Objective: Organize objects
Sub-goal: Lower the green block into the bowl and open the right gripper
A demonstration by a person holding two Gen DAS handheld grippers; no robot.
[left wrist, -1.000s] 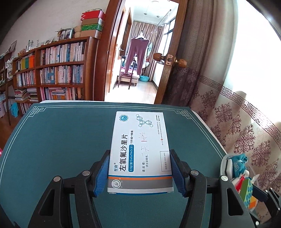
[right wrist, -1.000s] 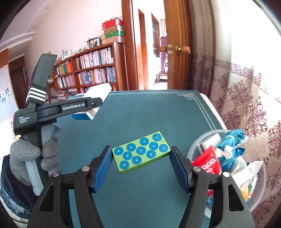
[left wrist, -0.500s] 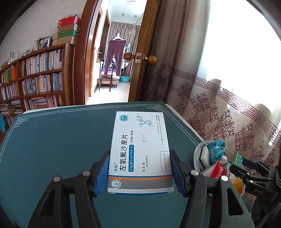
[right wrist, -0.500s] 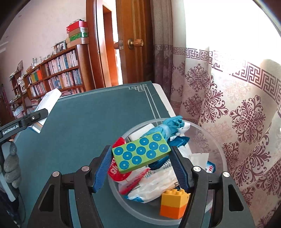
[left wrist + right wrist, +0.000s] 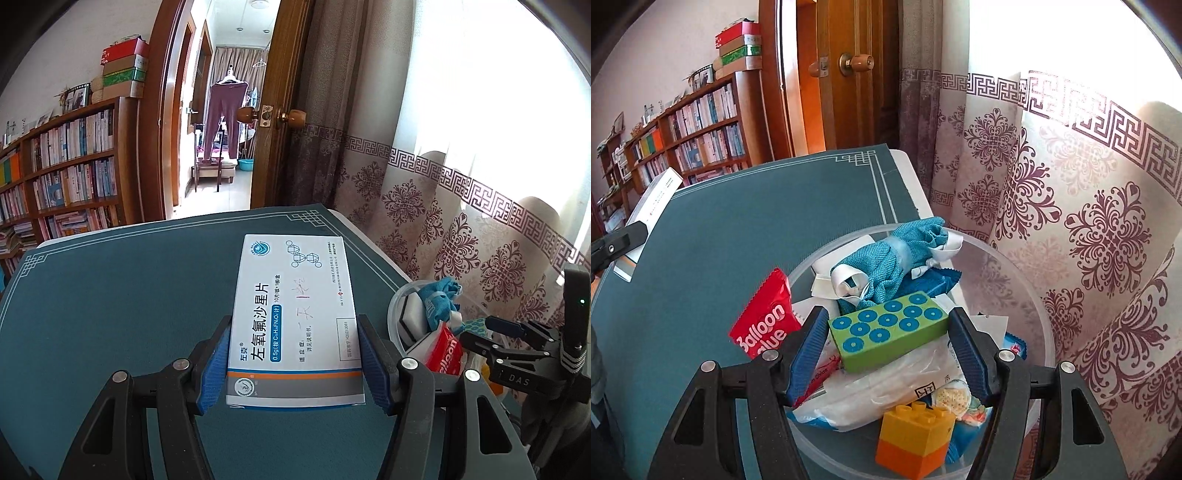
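A: Teal worktop [image 5: 110,314], bin [image 5: 1039,317] at 3 o'clock crowded: balloon pack [image 5: 764,328], yellow brick [image 5: 916,439].

B: Left gripper [image 5: 293,363] clamps medicine box [image 5: 295,317] above the worktop; right gripper [image 5: 888,350] clamps green block [image 5: 886,328] over the bin. Bin bottom hidden.

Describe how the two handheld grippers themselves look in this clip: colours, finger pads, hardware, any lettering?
Both the left gripper and the right gripper have matte black angular frames with triangular cutouts and silver round bolts at the joints. The fingers carry blue, finely ribbed pads. In the left wrist view, the right gripper's black body shows white "DAS" lettering, white stripes and a small green light. No cables or sleeves are visible.
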